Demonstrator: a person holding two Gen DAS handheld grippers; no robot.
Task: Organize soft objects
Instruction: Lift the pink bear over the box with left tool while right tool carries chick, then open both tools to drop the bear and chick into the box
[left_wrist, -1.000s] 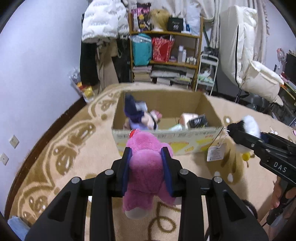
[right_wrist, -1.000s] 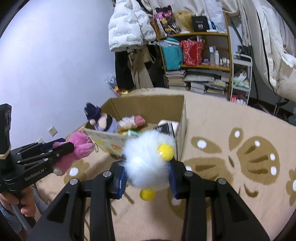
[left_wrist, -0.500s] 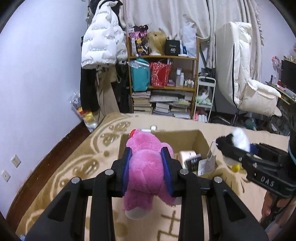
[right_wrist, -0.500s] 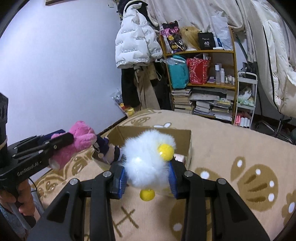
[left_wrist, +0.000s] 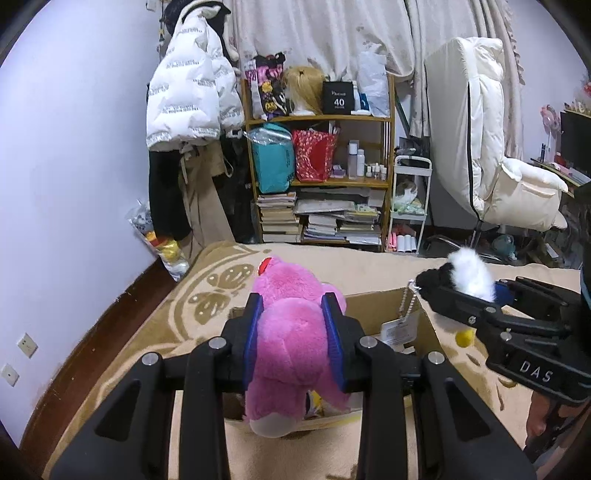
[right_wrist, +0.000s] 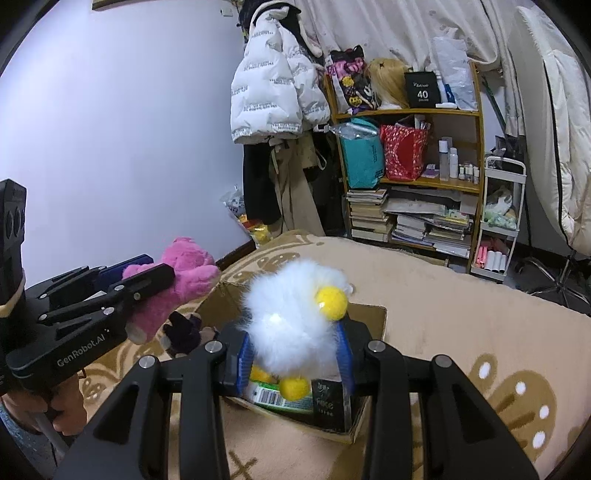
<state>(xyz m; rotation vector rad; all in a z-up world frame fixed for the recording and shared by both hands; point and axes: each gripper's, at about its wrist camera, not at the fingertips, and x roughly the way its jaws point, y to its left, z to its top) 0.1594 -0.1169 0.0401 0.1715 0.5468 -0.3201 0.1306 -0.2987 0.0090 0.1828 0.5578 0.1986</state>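
Note:
My left gripper (left_wrist: 291, 334) is shut on a pink plush bear (left_wrist: 291, 317), held in the air over the near edge of an open cardboard box (left_wrist: 413, 314). In the right wrist view the same bear (right_wrist: 177, 280) hangs at the left, above the box's left side. My right gripper (right_wrist: 295, 354) is shut on a fluffy white plush with yellow pompoms (right_wrist: 291, 321), above the box (right_wrist: 365, 317). That white plush (left_wrist: 469, 273) shows at the right of the left wrist view, a tag dangling from it on a bead chain. A dark purple doll (right_wrist: 184, 332) lies in the box.
The box sits on a beige patterned blanket (right_wrist: 461, 295) and holds packets and a dark carton (right_wrist: 328, 402). Behind stand a cluttered wooden shelf (left_wrist: 321, 166), a hanging white puffer jacket (left_wrist: 188, 96), a small white cart (left_wrist: 410, 199) and a white chair (left_wrist: 495, 166).
Both grippers rose and moved forward with their toys. The box has slid from ahead of the grippers to beneath them, and more of the shelf and wall shows.

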